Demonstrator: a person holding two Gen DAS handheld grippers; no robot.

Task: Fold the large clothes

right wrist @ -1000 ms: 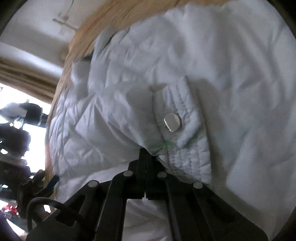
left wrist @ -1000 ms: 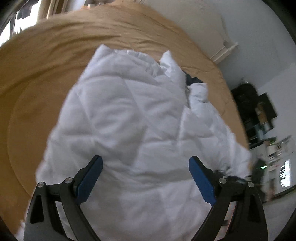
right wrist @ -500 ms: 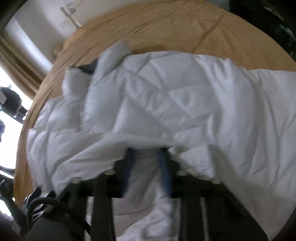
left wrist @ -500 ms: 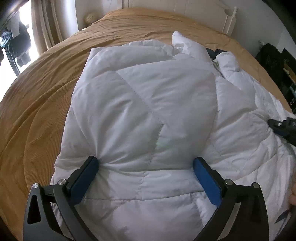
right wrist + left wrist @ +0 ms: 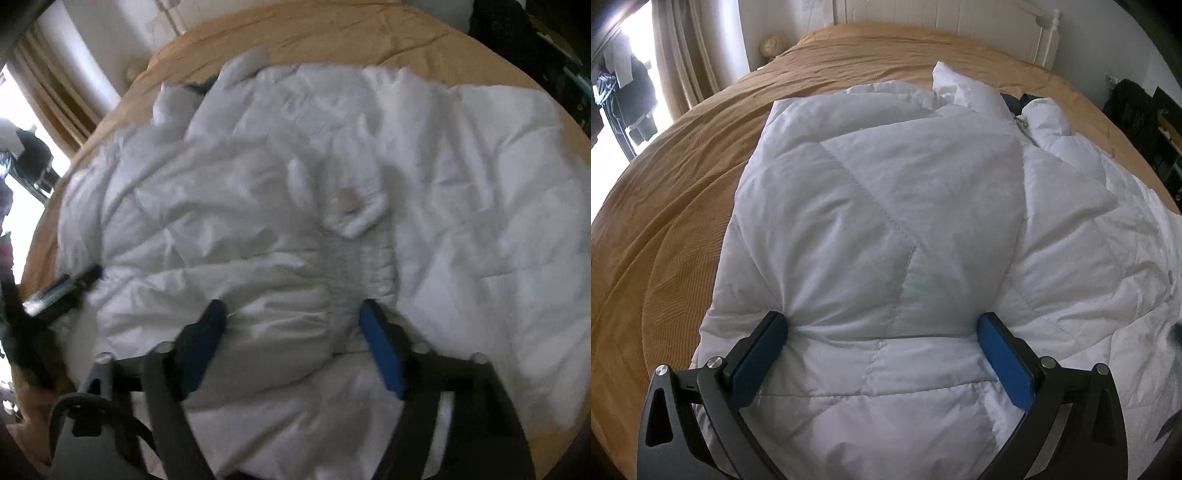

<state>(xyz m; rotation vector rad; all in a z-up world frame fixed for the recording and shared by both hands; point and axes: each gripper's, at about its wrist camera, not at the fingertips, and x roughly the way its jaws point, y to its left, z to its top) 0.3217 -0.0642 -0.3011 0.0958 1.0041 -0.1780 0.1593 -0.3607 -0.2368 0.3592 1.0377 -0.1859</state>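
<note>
right gripper (image 5: pixel 291 314): jaws just opened, apart over white jacket (image 5: pixel 258 221) | jacket lay on tan bedspread (image 5: pixel 332 33)

My left gripper (image 5: pixel 882 325) fills the lower part of the left wrist frame: two black angular arms with triangular cut-outs, silver round screw heads along their tops, and flat blue pads (image 5: pixel 759 358) on the inner faces. My right gripper (image 5: pixel 291 314), low in its own frame, is blurred, with the same black arms, blue pads (image 5: pixel 380 350), and a black cable looping at lower left.
</note>
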